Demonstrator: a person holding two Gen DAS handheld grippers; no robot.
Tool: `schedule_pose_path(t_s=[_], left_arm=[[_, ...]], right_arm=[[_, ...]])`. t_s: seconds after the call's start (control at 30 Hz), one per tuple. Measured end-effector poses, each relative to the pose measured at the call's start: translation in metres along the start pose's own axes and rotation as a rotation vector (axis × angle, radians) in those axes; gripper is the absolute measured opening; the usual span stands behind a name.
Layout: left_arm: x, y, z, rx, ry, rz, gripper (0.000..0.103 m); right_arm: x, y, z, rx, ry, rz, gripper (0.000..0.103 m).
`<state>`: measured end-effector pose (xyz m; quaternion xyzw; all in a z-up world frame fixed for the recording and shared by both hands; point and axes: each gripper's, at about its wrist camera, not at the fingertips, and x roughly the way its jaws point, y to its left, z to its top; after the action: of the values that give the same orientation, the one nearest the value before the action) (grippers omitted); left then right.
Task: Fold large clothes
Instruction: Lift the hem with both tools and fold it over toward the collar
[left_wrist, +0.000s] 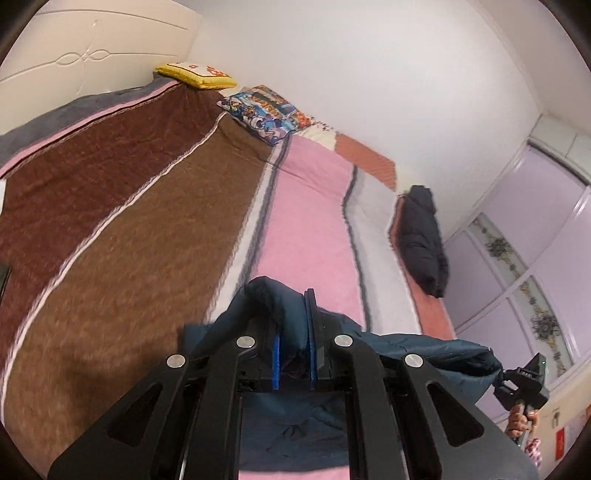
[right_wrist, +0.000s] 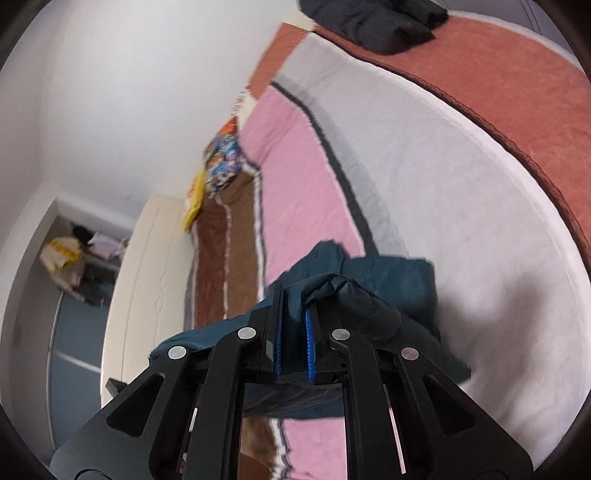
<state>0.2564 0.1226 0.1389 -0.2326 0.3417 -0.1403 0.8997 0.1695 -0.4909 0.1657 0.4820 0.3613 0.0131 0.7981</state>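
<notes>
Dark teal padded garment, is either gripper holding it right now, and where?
Both: the left gripper and the right gripper each pinch a bunched fold at an edge of the dark teal padded garment.

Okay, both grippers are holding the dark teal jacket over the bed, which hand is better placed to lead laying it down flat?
Probably neither alone. The left gripper and right gripper are each shut on the teal jacket, which spans between them over the striped bedspread. I'd lower both together onto the clear pink and white stripes.
</notes>
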Motion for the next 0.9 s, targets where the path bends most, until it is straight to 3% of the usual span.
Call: schedule_pose_path(t_s=[0.2, 0.37, 0.6, 0.67, 0.8, 0.9], left_arm=[[0.081, 0.004, 0.018, 0.011, 0.062, 0.076, 0.011], [0.154, 0.029, 0.019, -0.014, 0.145, 0.144, 0.011], [0.224, 0.059, -0.001, -0.064, 0.247, 0.224, 0.012], [0.238, 0.065, -0.01, -0.064, 0.271, 0.246, 0.018], [0.254, 0.076, -0.023, -0.096, 0.315, 0.269, 0.021], [0.247, 0.082, -0.017, -0.159, 0.308, 0.207, 0.028]], right_arm=[[0.078, -0.03, 0.05, 0.065, 0.044, -0.088, 0.01], [0.133, -0.058, 0.073, 0.097, 0.097, -0.143, 0.011], [0.194, -0.105, 0.076, 0.141, 0.154, -0.247, 0.012], [0.202, -0.113, 0.072, 0.145, 0.162, -0.263, 0.013], [0.208, -0.128, 0.067, 0.186, 0.184, -0.236, 0.021], [0.196, -0.129, 0.071, 0.207, 0.192, -0.169, 0.03]])
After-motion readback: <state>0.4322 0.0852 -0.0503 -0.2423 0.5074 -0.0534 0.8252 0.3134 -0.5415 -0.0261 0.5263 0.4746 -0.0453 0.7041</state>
